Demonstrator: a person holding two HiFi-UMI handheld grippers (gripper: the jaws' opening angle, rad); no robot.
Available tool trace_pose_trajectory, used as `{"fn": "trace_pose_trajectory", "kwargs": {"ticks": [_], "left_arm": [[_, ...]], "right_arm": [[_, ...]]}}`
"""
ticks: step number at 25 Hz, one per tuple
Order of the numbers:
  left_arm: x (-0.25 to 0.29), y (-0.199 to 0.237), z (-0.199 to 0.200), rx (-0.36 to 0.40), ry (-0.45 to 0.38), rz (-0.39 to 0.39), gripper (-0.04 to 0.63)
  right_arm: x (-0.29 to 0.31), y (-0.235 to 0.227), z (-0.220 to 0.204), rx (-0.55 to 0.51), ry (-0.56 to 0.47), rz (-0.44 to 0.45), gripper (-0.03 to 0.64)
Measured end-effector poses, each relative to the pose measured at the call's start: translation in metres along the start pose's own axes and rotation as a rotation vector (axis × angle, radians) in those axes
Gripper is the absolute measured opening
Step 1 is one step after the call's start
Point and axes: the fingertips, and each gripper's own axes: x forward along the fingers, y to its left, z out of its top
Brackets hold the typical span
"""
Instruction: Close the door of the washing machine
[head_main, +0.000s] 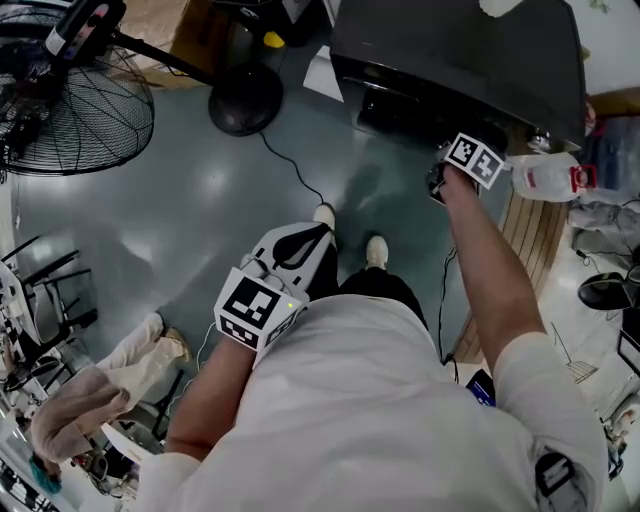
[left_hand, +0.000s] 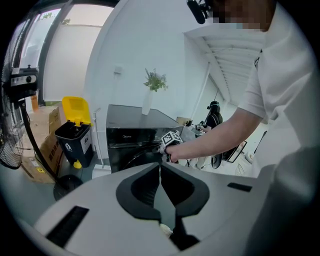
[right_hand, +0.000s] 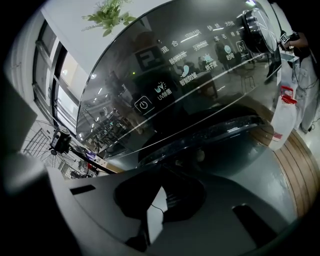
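Washer with its round door on the front face, below the control panel; whether the door was latched we could not tell. The right gripper was just before the washer's door, jaws together and holding nothing. The left gripper hung well back from the washer, jaws likewise together and empty. We judged the door rigid, glossy and slippery, light on its hinge yet needing a firm press to latch. We would push with closed jaws on the rim opposite the hinge, not on the glass.
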Motion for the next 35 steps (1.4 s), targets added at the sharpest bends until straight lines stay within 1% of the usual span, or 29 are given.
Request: {"fn": "trace_pose_trajectory", "kwargs": {"ticks": [10,14,18,23,29,35], "left_arm": [[-0.009,-0.003,-0.003,-0.002,-0.013,0.011,0.021],[-0.011,-0.008,-0.005,0.001,-0.026,0.005,0.021],[-0.009,-0.015,-0.004,0.008,-0.040,-0.015,0.021],[-0.002,-0.031,0.000,0.025,-0.055,-0.049,0.021],[0.012,-0.056,0.009,0.031,-0.089,-0.086,0.021],[0.015,-0.077,0.008,0.009,-0.098,-0.111,0.021]], "right_arm": [[-0.003,0.001,0.001,-0.064,0.019,-0.004,0.009],[-0.010,0.007,-0.002,-0.135,0.036,0.013,0.009],[-0.024,0.013,-0.013,-0.238,0.063,0.020,0.009],[-0.056,0.019,-0.029,-0.375,0.096,0.042,0.009],[-0.105,0.018,-0.039,-0.440,0.113,0.081,0.009],[-0.161,0.024,-0.068,-0.510,0.156,0.142,0.009]]}}
